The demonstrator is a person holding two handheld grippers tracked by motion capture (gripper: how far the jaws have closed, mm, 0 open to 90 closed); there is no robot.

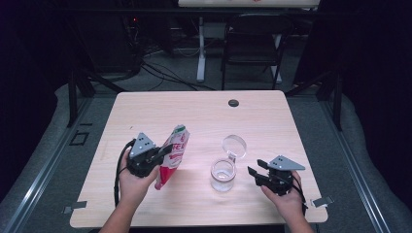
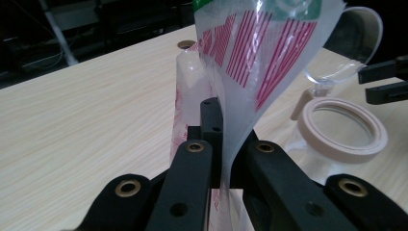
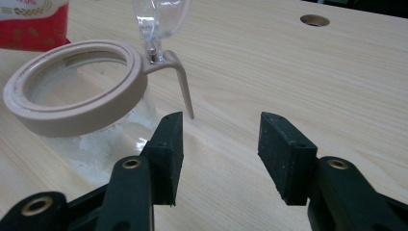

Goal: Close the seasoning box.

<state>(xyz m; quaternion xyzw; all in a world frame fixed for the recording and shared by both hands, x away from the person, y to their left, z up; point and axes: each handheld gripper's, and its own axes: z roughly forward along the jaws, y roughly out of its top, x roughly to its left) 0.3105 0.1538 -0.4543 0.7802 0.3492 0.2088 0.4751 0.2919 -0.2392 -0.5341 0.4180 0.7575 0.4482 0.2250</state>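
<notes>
A red, white and green plastic bag (image 1: 173, 154) stands tilted on the left half of the table, and my left gripper (image 1: 163, 151) is shut on its edge. In the left gripper view the bag (image 2: 260, 53) rises from between the closed jaws. A clear glass jar (image 1: 223, 174) with a beige rim and its clear lid (image 1: 234, 144) flipped open stands right of the bag. My right gripper (image 1: 256, 168) stands open just right of the jar with nothing between its fingers. In the right gripper view the jar (image 3: 77, 101) sits left of the jaws.
The wooden table (image 1: 204, 114) has a dark round grommet hole (image 1: 233, 103) near its far edge. A black folding chair (image 1: 252, 43) and cables stand on the floor beyond the table. Bare tabletop lies behind the jar and bag.
</notes>
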